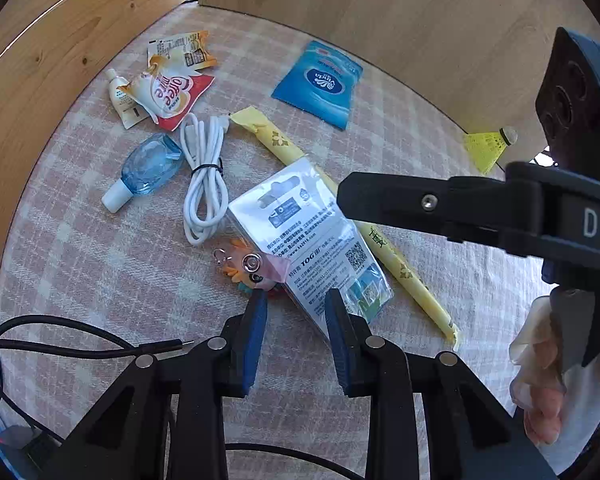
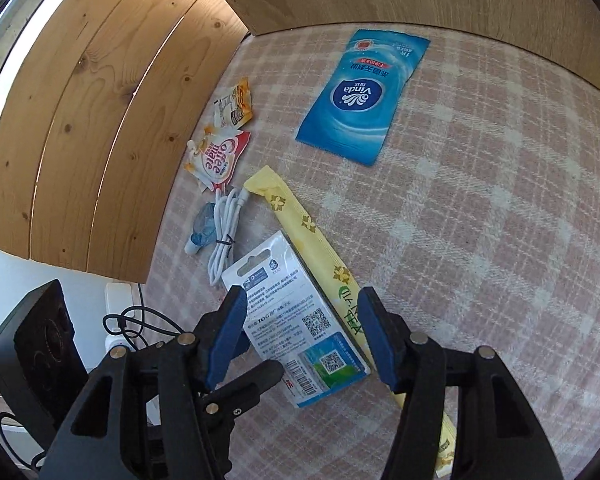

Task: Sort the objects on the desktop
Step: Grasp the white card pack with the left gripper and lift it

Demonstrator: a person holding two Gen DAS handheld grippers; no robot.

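A clear badge card holder (image 1: 312,236) lies on the checked cloth, partly over a long yellow tea stick (image 1: 400,256) and a cartoon keychain (image 1: 240,268). My left gripper (image 1: 296,300) is open, its blue fingertips either side of the holder's near end. My right gripper (image 2: 300,304) is open above the same holder (image 2: 296,320) and the tea stick (image 2: 312,232). In the left wrist view the right gripper's black body (image 1: 480,208) reaches in from the right.
A white cable (image 1: 204,176), blue bottle (image 1: 148,168), Coffee-mate sachets (image 1: 168,92), small tube (image 1: 120,96) and blue Vinda wipes pack (image 1: 320,84) lie further back. A yellow shuttlecock (image 1: 488,144) lies right. Wooden walls (image 1: 40,80) enclose the cloth. Black cables (image 1: 60,344) lie at the near left.
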